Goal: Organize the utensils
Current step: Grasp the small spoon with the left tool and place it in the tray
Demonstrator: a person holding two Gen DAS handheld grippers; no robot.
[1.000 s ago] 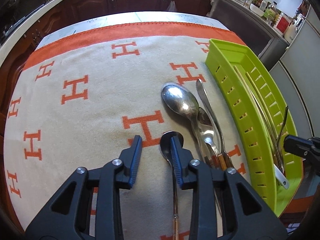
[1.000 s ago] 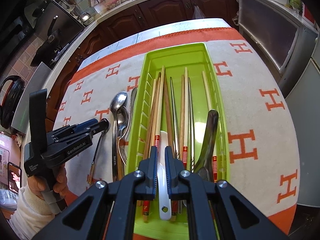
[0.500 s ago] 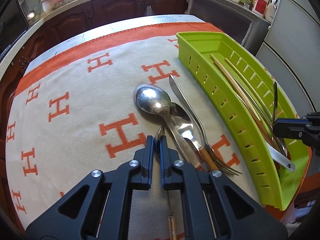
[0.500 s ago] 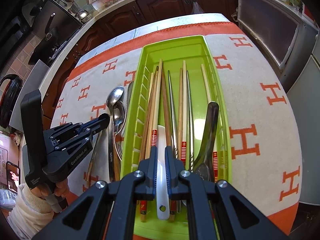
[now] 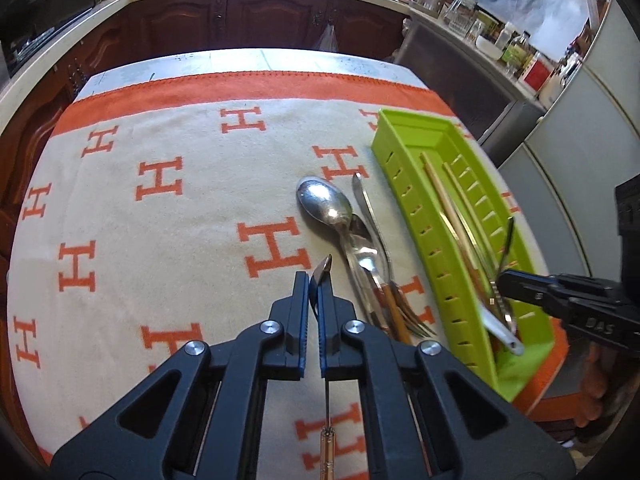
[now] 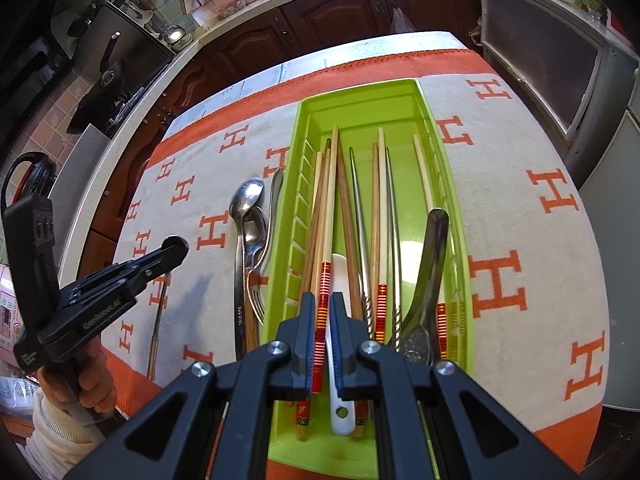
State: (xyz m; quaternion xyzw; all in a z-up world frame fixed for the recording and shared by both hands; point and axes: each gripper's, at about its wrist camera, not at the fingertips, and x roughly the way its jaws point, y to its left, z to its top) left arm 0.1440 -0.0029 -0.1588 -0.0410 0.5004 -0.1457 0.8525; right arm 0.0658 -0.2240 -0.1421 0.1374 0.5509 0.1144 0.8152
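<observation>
My left gripper (image 5: 314,280) is shut on the bowl of a small spoon (image 5: 322,270) with a thin stem and wooden handle, lifted off the cloth; it also shows in the right wrist view (image 6: 176,246). My right gripper (image 6: 322,300) is shut and empty, hovering over the near end of the green tray (image 6: 452,184), which holds several chopsticks (image 6: 332,200), a white spoon (image 6: 340,400) and a dark spoon (image 6: 430,264). A large spoon (image 5: 326,204), a smaller spoon and a fork (image 5: 408,312) lie on the cloth left of the tray (image 5: 404,188).
The table is covered by a beige cloth with orange H marks (image 5: 160,200). Its edges drop to dark kitchen cabinets (image 5: 256,20) behind and a grey appliance (image 5: 580,168) to the right.
My left gripper closed on the small spoon's bowl and lifted it, tilting the spoon up off the cloth. My right gripper stayed shut over the tray's near end.
</observation>
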